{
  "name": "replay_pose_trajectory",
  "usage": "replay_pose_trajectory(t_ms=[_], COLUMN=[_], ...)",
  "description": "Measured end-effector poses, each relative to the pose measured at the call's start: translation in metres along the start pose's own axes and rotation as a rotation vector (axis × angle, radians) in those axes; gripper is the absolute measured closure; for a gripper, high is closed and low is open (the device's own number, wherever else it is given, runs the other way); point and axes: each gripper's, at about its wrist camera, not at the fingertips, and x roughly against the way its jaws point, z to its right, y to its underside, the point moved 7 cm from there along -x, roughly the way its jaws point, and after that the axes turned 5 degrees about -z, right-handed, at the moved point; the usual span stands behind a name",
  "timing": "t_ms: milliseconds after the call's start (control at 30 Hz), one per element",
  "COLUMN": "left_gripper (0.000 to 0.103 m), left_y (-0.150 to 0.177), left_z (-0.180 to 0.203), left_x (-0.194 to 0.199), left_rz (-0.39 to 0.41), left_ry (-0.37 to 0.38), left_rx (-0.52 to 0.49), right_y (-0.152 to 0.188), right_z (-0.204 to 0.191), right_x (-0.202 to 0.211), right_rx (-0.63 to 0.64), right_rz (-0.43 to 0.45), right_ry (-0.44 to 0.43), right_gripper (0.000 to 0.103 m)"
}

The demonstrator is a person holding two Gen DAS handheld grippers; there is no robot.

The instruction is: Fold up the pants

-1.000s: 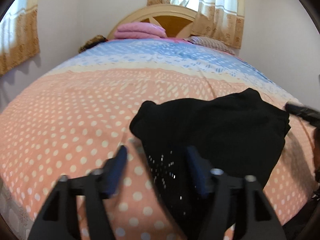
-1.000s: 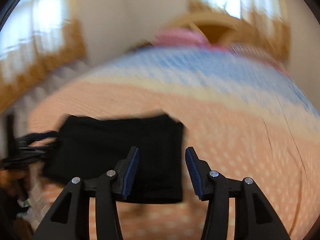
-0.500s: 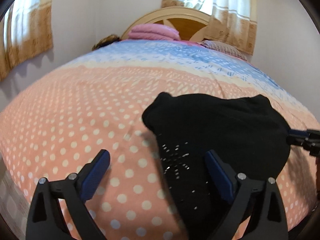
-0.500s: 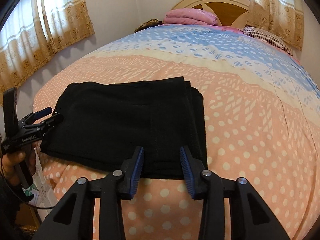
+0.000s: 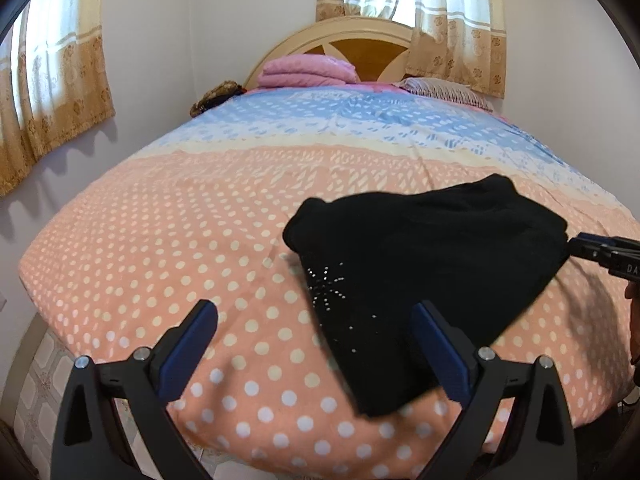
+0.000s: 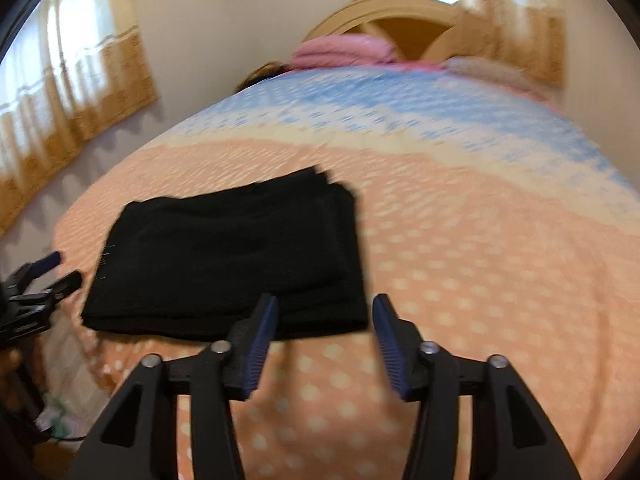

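- The black pants point(image 5: 432, 264) lie folded into a compact rectangle on the bedspread point(image 5: 180, 240), near the foot edge of the bed, on the peach, white-dotted part.
- A spray of small sparkly studs shows on the end of the pants nearest the left gripper point(image 5: 316, 344).
- The left gripper's jaws have just been opening and now stand spread wide — one blue pad over bare bedspread, the other over the near corner of the pants, gripping nothing.
- The right gripper point(image 6: 324, 340) hovers by the opposite end of the pants; its jaws have just been opening, stand partly apart and hold nothing, with the fold's near corner just ahead of its left finger.
- Its view is blurred.
- At the head of the bed a folded pink blanket point(image 5: 306, 72) sits against the wooden headboard point(image 5: 360, 36) — well apart from the pants.
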Motion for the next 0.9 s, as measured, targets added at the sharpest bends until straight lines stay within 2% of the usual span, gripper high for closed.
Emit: replay_pose_trajectory(t_ms=[200,400,667,900], left_gripper=[0.001,0.001,0.000,0.000], left_y=[0.000,-0.007,-0.015,-0.017], left_z=[0.013,0.029,0.041,0.038], left_x=[0.020,0.046,0.074,0.076], left_rz=[0.033,0.088,0.171,0.186], left_ry=[0.038,0.072,0.079,0.078], left_rx=[-0.006,-0.012,-0.009,0.009], right_y=[0.016,0.028,0.032,0.029], right_z=[-0.003,-0.015,-0.021,-0.019], right_x=[0.061,0.108,0.134,0.151], right_rx=[-0.003,0.004,0.008,-0.001], right_rz=[0.120,0.223,0.293,0.350], right_ry=[0.041,0.043,0.054,0.067], right_gripper=[0.037,0.035,0.034,0.033])
